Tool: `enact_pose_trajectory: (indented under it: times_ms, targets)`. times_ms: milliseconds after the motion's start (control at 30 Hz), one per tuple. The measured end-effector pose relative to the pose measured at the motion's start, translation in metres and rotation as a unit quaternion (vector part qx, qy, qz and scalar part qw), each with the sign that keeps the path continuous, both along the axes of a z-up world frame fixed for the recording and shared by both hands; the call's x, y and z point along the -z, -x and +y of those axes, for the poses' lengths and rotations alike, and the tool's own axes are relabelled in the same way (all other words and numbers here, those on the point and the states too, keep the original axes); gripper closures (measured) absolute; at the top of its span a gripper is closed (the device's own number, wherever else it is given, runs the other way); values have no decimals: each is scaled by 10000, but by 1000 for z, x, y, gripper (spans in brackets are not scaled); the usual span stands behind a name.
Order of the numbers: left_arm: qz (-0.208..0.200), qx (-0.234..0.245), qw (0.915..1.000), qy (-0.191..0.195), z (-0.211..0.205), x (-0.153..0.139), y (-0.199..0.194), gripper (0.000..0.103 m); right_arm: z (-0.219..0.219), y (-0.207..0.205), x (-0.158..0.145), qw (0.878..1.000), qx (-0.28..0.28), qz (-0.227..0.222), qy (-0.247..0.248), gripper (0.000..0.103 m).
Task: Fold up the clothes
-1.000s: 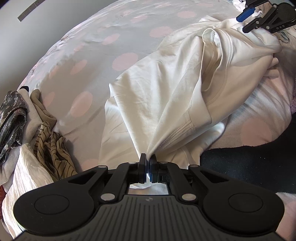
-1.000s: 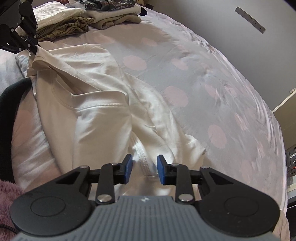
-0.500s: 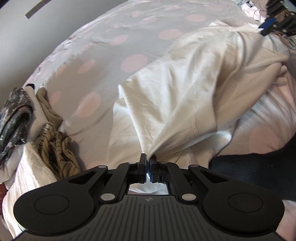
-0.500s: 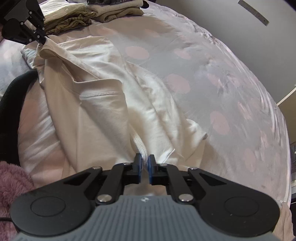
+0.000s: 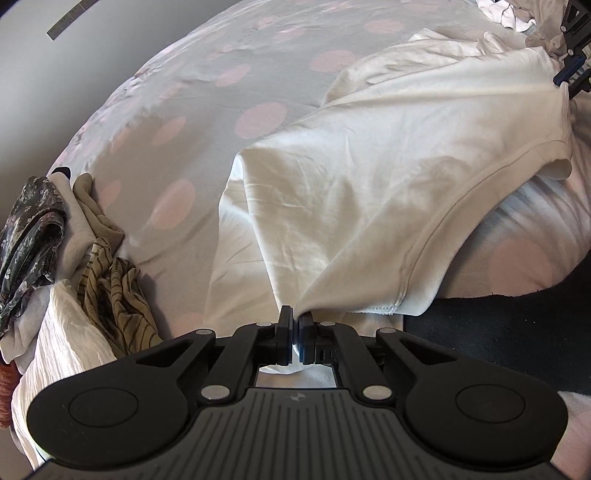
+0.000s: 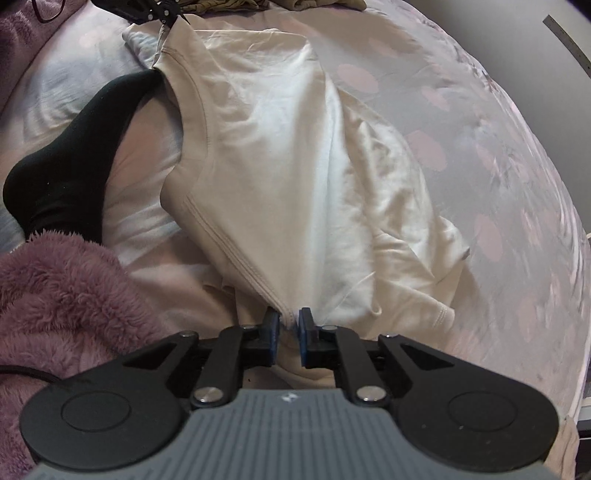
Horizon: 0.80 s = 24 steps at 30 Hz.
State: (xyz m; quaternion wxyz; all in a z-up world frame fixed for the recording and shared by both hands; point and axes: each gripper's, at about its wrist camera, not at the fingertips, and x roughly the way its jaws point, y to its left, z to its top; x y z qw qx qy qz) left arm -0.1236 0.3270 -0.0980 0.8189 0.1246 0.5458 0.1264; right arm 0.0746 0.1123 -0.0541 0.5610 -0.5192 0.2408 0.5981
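Note:
A white T-shirt [image 5: 369,177] hangs stretched between my two grippers above the bed. My left gripper [image 5: 295,325] is shut on one shoulder of the shirt. My right gripper [image 6: 289,325] is shut on the other shoulder, beside the ribbed collar [image 6: 236,254]. The shirt body [image 6: 288,147] drapes away from both grippers onto the bedspread. Each gripper shows in the other's view: the right gripper [image 5: 570,72] at the far right edge, the left gripper [image 6: 162,16] at the top left.
The bed has a grey cover with pink dots [image 5: 221,92]. A pile of clothes lies at the left: dark patterned [image 5: 29,218], striped olive [image 5: 110,291] and white [image 5: 62,343]. A black garment [image 6: 66,170] and a purple fleece [image 6: 66,295] lie near me.
My right gripper has closed on the shirt's shoulder. Both grippers have pulled apart, and the bunched shirt now hangs spread out and taut between them.

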Motion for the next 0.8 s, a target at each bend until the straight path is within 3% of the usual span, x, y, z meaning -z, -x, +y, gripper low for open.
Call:
enact_pose_trajectory:
  times_ms: [100, 200, 400, 633, 800]
  targets:
    - [-12, 28, 10000, -11, 0, -1, -1, 102, -2, 5, -19, 9993, -355, -43, -87, 76]
    - [-24, 57, 10000, -24, -1, -2, -1, 102, 2, 15, -24, 9966, -796, -197, 25, 73]
    - [-42, 91, 9999, -7, 0, -3, 0, 102, 19, 31, -4, 9844, -1597, -516, 537, 74]
    - [-84, 74, 9999, 56, 5, -3, -2, 102, 43, 29, 16, 9726, -1994, -549, 1059, 75]
    - [-226, 32, 9996, 138, 9, -9, 1, 102, 40, 26, 10, 9750, -1958, -452, 953, 95]
